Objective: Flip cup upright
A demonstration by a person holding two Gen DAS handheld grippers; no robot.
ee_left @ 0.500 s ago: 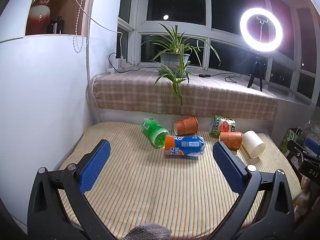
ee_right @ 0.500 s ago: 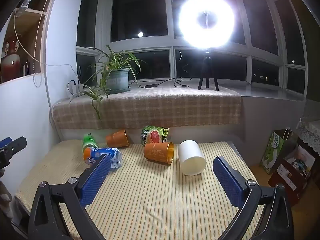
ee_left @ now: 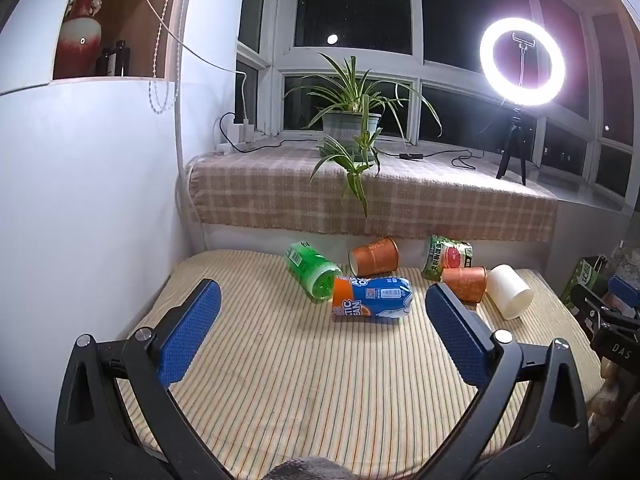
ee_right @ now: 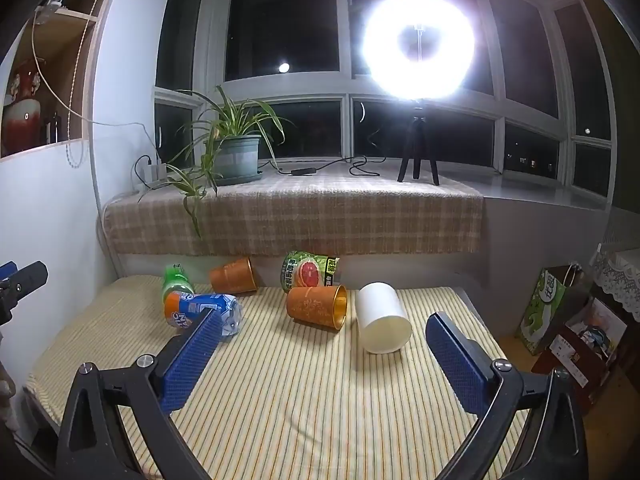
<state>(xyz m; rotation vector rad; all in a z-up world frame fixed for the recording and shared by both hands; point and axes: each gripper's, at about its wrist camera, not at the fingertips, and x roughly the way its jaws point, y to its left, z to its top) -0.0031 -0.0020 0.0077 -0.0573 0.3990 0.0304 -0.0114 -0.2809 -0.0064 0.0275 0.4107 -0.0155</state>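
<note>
Three cups lie on their sides on the striped table: a white cup (ee_right: 382,318) (ee_left: 510,291), an orange cup with a gold inside (ee_right: 318,306) (ee_left: 465,283), and a second orange cup (ee_right: 234,275) (ee_left: 375,256) farther back. My left gripper (ee_left: 322,312) is open and empty, hovering above the table short of the bottles. My right gripper (ee_right: 322,334) is open and empty, short of the white cup and the near orange cup.
A green bottle (ee_left: 312,270), a blue-orange bottle (ee_left: 370,299) and a green grapefruit can (ee_right: 310,272) also lie on the striped tablecloth (ee_right: 312,400). A checked ledge (ee_right: 292,216) with a plant (ee_right: 230,152) and ring light (ee_right: 418,44) stands behind. Bags (ee_right: 548,308) sit right.
</note>
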